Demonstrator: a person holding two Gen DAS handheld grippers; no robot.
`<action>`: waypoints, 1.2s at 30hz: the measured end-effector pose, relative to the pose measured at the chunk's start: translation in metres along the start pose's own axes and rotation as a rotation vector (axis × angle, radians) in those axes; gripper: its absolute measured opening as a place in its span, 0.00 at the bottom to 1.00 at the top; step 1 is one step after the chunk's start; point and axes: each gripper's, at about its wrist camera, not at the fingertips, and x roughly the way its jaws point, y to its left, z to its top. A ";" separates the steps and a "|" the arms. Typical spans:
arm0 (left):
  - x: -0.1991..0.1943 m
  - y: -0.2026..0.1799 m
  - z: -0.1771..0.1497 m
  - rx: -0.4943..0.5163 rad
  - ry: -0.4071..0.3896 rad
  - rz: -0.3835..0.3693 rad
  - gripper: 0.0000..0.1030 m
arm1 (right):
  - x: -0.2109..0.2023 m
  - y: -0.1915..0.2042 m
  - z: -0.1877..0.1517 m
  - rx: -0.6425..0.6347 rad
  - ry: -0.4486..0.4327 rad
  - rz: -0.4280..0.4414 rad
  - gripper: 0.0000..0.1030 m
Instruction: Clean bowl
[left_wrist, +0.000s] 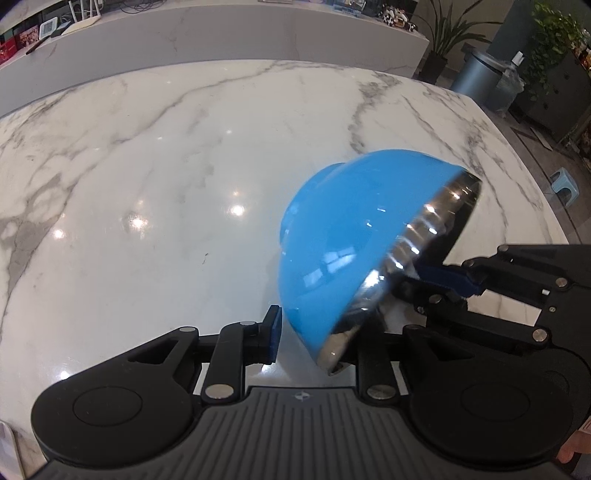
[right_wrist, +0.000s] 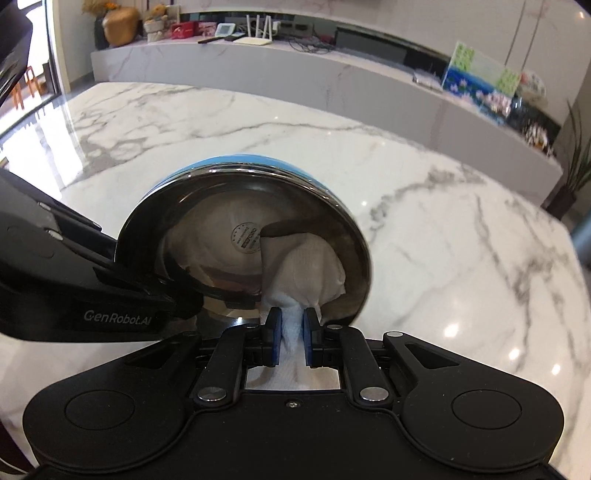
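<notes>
Gripping the rim of the bowl (left_wrist: 332, 236), the left gripper (left_wrist: 306, 339) holds it tilted above the marble surface (left_wrist: 147, 166), its fingers (left_wrist: 272, 334) pinching the wall (blue outside, shiny steel inside). The right gripper (right_wrist: 291, 338) has its fingers (right_wrist: 274, 339) pressed on a white cloth (right_wrist: 299, 269), whose bunched end lies inside the bowl against the steel.

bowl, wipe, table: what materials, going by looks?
Bowl: polished metal inside, mirror reflections and a round stamp; glossy blue outside, plastic or enamel, can't tell. Wipe: white paper towel or thin cloth, crumpled, woven-looking texture. Table: polished white marble or marble-look stone, grey veins, lamp glints.
</notes>
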 end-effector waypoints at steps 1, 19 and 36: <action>0.000 0.001 0.000 -0.007 0.000 -0.003 0.23 | 0.001 -0.002 0.000 0.018 0.007 0.014 0.10; 0.003 0.005 -0.001 0.007 0.090 -0.059 0.17 | -0.006 -0.006 -0.001 0.076 0.039 0.103 0.10; 0.000 0.006 0.000 0.015 0.115 -0.100 0.18 | 0.000 -0.004 0.001 0.024 0.026 0.051 0.10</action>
